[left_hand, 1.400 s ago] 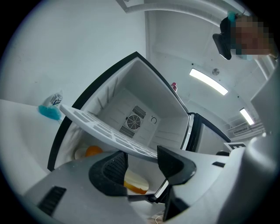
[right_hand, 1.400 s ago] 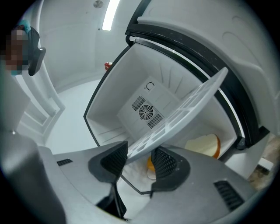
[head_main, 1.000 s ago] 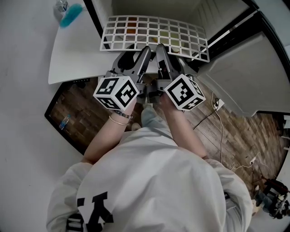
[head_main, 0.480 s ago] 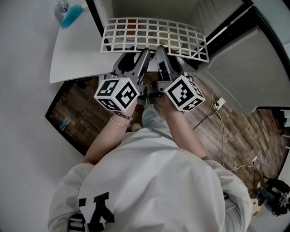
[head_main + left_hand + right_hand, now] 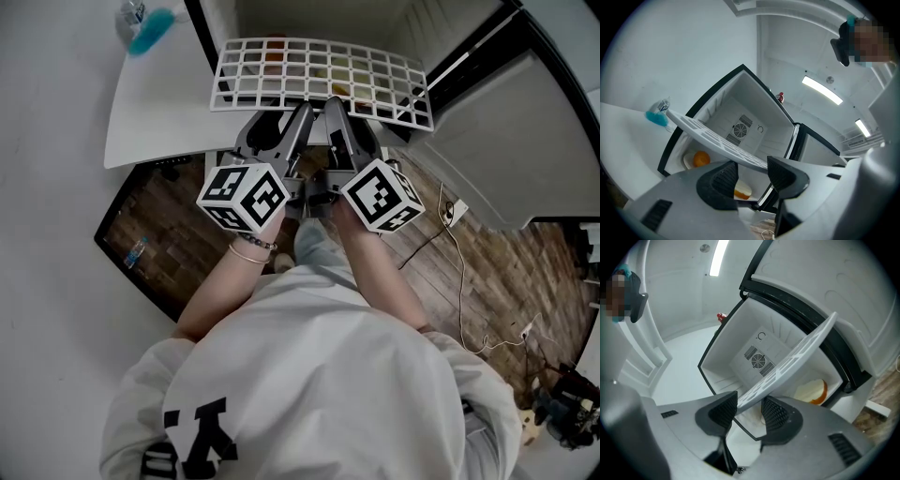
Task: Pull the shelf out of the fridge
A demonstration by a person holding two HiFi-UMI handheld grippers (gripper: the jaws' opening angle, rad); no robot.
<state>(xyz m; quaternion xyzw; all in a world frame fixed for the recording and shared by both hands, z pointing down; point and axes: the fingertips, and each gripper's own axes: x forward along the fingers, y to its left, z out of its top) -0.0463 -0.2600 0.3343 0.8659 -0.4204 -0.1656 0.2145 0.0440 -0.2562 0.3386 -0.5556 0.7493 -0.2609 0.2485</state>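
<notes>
The shelf [image 5: 713, 139], a white grid, is held just in front of the open fridge [image 5: 754, 110]. Its far long edge lies at the mouth of the cabinet and its near long edge at the 2 grippers. Its long axis is laid left to right across the opening, and its 2 short sides run near to far, from the person toward the fridge interior. Whether the far edge rests on anything inside cannot be told.

The near edge is taken close to its middle by both tools, set side by side. In the left gripper view, the left gripper [image 5: 751, 172] is seen with the shelf's edge spanning the gap from pad to pad. Its jaws have just been closing and are pinched on that edge. In the right gripper view, the right gripper [image 5: 746, 409] is clamped on the same edge, and the grid runs away up and to the right from between its 2 ribbed pads. In the head view both grippers are aimed at the fridge, with their marker cubes nearest the person.

Under the shelf, inside the fridge, 1 orange [image 5: 700, 159] is seen at the left and 1 pale, orange-rimmed piece of food [image 5: 813, 392] at the right. A round fan grille [image 5: 759, 363] is set in the back wall. Left of the fridge, a white tabletop [image 5: 150, 112] carries a clear bottle with a blue part [image 5: 658, 115] at its far end.
</notes>
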